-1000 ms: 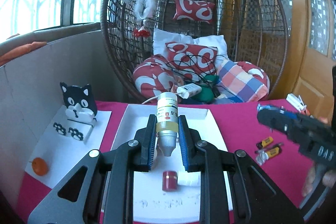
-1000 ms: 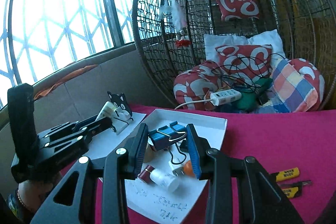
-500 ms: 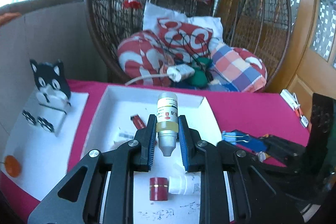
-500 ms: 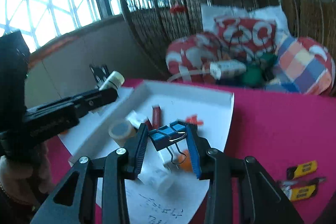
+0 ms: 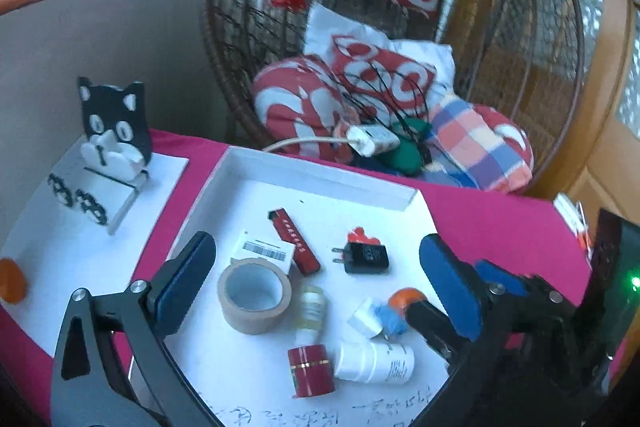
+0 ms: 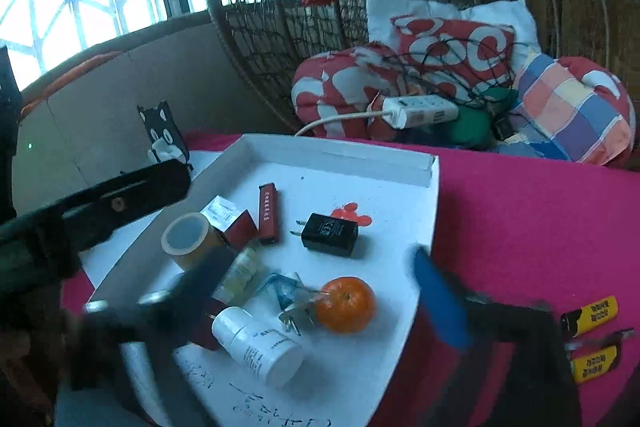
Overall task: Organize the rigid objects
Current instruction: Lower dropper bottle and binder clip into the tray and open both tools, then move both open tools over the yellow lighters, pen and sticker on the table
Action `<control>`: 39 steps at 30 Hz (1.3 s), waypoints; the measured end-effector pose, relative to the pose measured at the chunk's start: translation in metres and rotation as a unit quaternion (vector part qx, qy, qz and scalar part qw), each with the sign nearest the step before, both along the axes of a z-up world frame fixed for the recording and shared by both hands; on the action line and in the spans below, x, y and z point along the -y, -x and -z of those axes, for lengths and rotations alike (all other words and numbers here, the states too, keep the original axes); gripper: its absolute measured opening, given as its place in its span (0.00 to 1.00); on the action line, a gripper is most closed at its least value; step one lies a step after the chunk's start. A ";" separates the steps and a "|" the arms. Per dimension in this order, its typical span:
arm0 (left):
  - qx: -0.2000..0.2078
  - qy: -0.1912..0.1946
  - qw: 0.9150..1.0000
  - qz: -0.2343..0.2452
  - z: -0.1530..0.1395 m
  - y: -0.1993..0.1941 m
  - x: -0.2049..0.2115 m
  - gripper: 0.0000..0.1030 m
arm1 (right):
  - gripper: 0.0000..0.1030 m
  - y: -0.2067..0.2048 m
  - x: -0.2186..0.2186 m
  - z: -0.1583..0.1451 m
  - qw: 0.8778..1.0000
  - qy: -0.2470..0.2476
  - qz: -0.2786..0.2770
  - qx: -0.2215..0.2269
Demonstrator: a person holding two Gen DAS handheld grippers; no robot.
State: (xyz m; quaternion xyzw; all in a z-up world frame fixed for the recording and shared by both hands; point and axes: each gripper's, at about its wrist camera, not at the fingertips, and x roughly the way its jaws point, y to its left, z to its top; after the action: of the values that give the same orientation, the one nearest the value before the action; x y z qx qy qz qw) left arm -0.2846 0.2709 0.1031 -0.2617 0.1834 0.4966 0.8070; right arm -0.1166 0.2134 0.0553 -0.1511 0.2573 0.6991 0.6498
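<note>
A white tray (image 5: 320, 171) (image 6: 424, 267) on the pink cloth holds several items. My left gripper (image 5: 316, 283) is open wide above it; the small yellow-labelled bottle (image 5: 311, 311) (image 6: 242, 269) lies in the tray below it. My right gripper (image 6: 320, 267) is open wide; the blue binder clip (image 6: 286, 291) (image 5: 390, 315) lies in the tray beside an orange (image 6: 346, 305). Also in the tray are a tape roll (image 5: 253, 295), a black charger (image 5: 366, 259), a red flat case (image 5: 294, 241), a red cap (image 5: 312, 371) and a white bottle (image 5: 374, 363).
A black cat figure (image 5: 114, 131) stands on a white sheet at the left. Yellow lighters (image 6: 592, 339) lie on the pink cloth at the right. A wicker chair with cushions (image 5: 380, 79) and a power strip stands behind the table.
Both grippers opened. The left let the small bottle go and the right let the blue binder clip go; both now lie in the tray. Both grippers moved lower over the tray.
</note>
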 end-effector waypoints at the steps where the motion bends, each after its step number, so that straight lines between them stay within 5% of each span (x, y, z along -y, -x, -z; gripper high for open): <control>1: -0.004 -0.005 1.000 -0.013 -0.001 0.001 0.004 1.00 | 1.00 -0.001 0.005 -0.001 1.000 -0.006 0.002 0.008; 5: 0.008 -0.032 0.999 -0.022 -0.007 0.002 0.030 1.00 | 1.00 -0.015 0.029 -0.006 0.999 -0.029 0.019 0.012; 10: 0.022 -0.060 0.998 0.024 -0.016 -0.020 0.068 1.00 | 1.00 -0.068 0.071 -0.007 0.997 -0.034 0.072 0.004; 15: 0.031 -0.053 0.993 0.104 -0.011 -0.063 0.097 1.00 | 1.00 -0.136 0.106 0.006 0.988 0.004 0.154 0.023; 20: -0.017 -0.012 0.983 0.184 0.015 -0.124 0.124 1.00 | 1.00 -0.188 0.124 0.033 0.977 0.073 0.199 0.006; 26: -0.057 0.027 0.974 0.217 0.045 -0.161 0.144 1.00 | 1.00 -0.177 0.115 0.050 0.980 0.105 0.165 0.021; 35: -0.087 0.036 0.971 0.221 0.058 -0.169 0.149 1.00 | 0.99 -0.164 0.081 0.061 0.979 0.144 0.140 0.047; 39: -0.087 0.043 0.970 0.223 0.063 -0.175 0.146 1.00 | 0.79 -0.165 0.078 0.061 0.977 0.146 0.144 0.065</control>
State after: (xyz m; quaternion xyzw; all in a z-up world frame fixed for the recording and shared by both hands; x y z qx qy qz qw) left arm -0.1096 0.1252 0.0404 -0.2046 0.3281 0.3168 0.8661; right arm 0.0480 0.1358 -0.0055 -0.2512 0.3328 0.5418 0.7298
